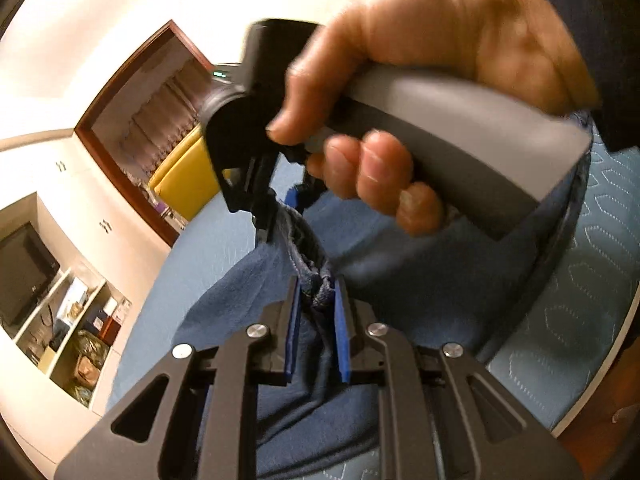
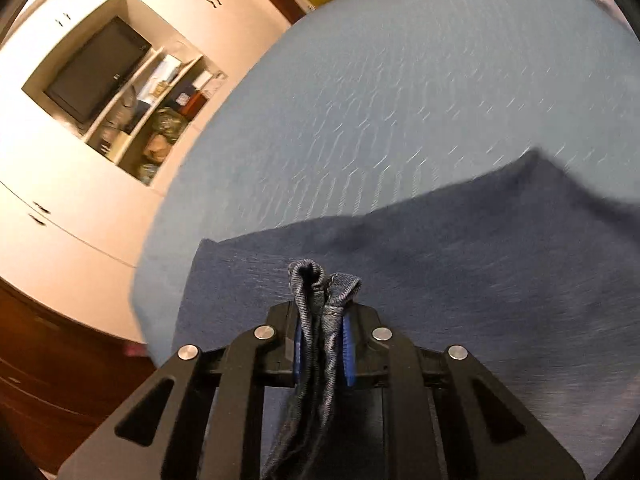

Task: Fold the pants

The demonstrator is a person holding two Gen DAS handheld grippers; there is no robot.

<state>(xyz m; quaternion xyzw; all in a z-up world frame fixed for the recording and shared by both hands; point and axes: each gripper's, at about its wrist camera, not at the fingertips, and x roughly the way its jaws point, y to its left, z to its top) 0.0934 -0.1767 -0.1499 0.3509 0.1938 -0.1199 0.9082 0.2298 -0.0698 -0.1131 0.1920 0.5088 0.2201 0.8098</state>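
The left gripper (image 1: pixel 316 300) is pinching a bunched, stitched edge of the pants (image 1: pixel 224 304) between its blue pads (image 1: pixel 343 332); its jaws are standing nearly closed, with only the thickness of the denim keeping them apart; the fabric is rising out of the pads and running up and ahead toward the other tool. Just ahead of the left gripper and above it, a hand (image 1: pixel 432 92) is wrapping round the grey handle of the right gripper (image 1: pixel 280 216), whose black fingers are pointing down at the same gathered edge; the rest of the dark blue cloth is hanging and spreading below and to either side of the left jaws, over the light blue quilted bedspread (image 1: pixel 592 320).

In its own view the right gripper (image 2: pixel 322 344) is clamping a rolled fold of denim hem (image 2: pixel 320 280); its jaws are close together with the cloth pressed between the blue pads (image 2: pixel 349 352), and the hem is poking up past the fingertips while a strand is trailing down beneath the tool; beyond the fingertips the pants (image 2: pixel 440 264) are lying spread across the bedspread (image 2: pixel 400 80), blurred.

Far off to the left of both grippers a white cabinet (image 2: pixel 72 200) is holding a dark television (image 2: pixel 96 68) and cluttered shelves (image 2: pixel 160 120); a yellow chair (image 1: pixel 184 180) is standing past the bed, beside a wooden door frame (image 1: pixel 120 92).
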